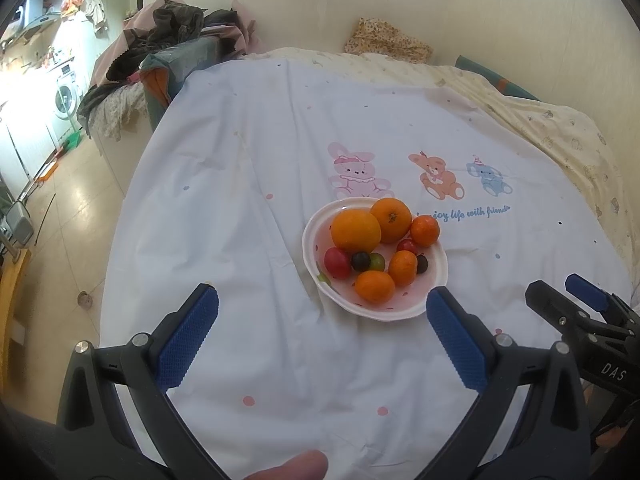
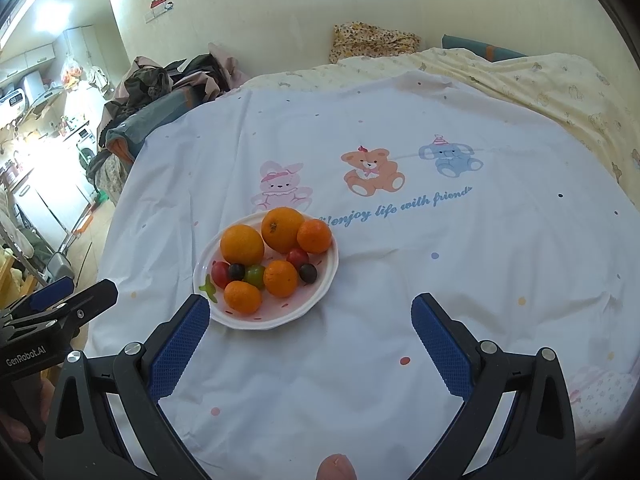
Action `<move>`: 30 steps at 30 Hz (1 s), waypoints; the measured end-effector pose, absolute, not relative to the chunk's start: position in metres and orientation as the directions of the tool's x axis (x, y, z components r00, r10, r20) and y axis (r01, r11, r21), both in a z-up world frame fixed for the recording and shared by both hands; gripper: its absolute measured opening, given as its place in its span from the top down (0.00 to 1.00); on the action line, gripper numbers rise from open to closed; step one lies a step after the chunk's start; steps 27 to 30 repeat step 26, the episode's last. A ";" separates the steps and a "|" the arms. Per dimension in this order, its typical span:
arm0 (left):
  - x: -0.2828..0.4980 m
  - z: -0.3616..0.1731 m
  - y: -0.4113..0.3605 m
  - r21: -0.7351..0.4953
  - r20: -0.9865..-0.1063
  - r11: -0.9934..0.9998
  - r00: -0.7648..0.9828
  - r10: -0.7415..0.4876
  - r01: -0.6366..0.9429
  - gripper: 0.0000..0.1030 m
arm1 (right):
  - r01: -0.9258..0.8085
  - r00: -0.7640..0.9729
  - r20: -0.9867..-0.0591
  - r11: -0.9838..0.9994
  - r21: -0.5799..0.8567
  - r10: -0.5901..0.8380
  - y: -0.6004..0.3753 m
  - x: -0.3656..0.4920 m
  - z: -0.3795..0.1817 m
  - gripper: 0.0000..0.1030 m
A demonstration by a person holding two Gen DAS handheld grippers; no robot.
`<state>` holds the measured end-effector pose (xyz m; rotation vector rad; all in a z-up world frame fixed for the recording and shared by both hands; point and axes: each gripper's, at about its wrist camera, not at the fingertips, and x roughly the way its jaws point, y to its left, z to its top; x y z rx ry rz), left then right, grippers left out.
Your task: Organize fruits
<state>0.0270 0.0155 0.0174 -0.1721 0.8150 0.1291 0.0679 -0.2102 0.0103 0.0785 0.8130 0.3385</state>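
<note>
A white bowl sits on a white printed sheet and holds several oranges and tangerines, such as a large orange, plus red tomatoes, dark grapes and a green grape. My left gripper is open and empty, just in front of the bowl, its right finger near the rim. In the right wrist view the bowl lies ahead to the left. My right gripper is open and empty, its left finger beside the bowl's near rim.
The white sheet with cartoon animals covers a bed. A yellow quilt lies at the far right. A pile of clothes sits at the far left corner. The floor and a washing machine are off to the left.
</note>
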 end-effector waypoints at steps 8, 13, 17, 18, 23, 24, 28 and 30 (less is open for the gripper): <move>0.026 0.019 0.016 -0.106 -0.734 0.978 0.678 0.045 -0.180 0.00 | -0.268 0.634 -0.700 0.942 0.201 0.329 -0.210 0.068 0.009 0.00; 0.027 0.019 0.017 -0.104 -0.733 0.978 0.678 0.047 -0.180 0.00 | -0.267 0.633 -0.700 0.942 0.202 0.330 -0.210 0.067 0.009 0.00; 0.026 0.018 0.018 -0.110 -0.736 0.975 0.675 0.049 -0.191 0.00 | -0.268 0.630 -0.701 0.941 0.205 0.333 -0.209 0.067 0.008 0.00; 0.025 0.018 0.019 -0.111 -0.736 0.975 0.675 0.050 -0.193 0.00 | -0.268 0.630 -0.702 0.941 0.205 0.333 -0.208 0.067 0.007 0.00; 0.024 0.019 0.019 -0.114 -0.734 0.975 0.678 0.047 -0.191 0.00 | -0.271 0.629 -0.702 0.940 0.205 0.335 -0.208 0.066 0.007 0.00; 0.024 0.019 0.019 -0.116 -0.731 0.976 0.681 0.043 -0.187 0.00 | -0.273 0.629 -0.702 0.940 0.204 0.335 -0.207 0.066 0.008 0.00; 0.023 0.020 0.018 -0.118 -0.726 0.977 0.686 0.037 -0.178 0.00 | -0.275 0.630 -0.701 0.940 0.203 0.335 -0.207 0.066 0.008 0.00; 0.023 0.020 0.018 -0.118 -0.726 0.977 0.686 0.037 -0.178 0.00 | -0.275 0.630 -0.701 0.940 0.203 0.335 -0.207 0.066 0.008 0.00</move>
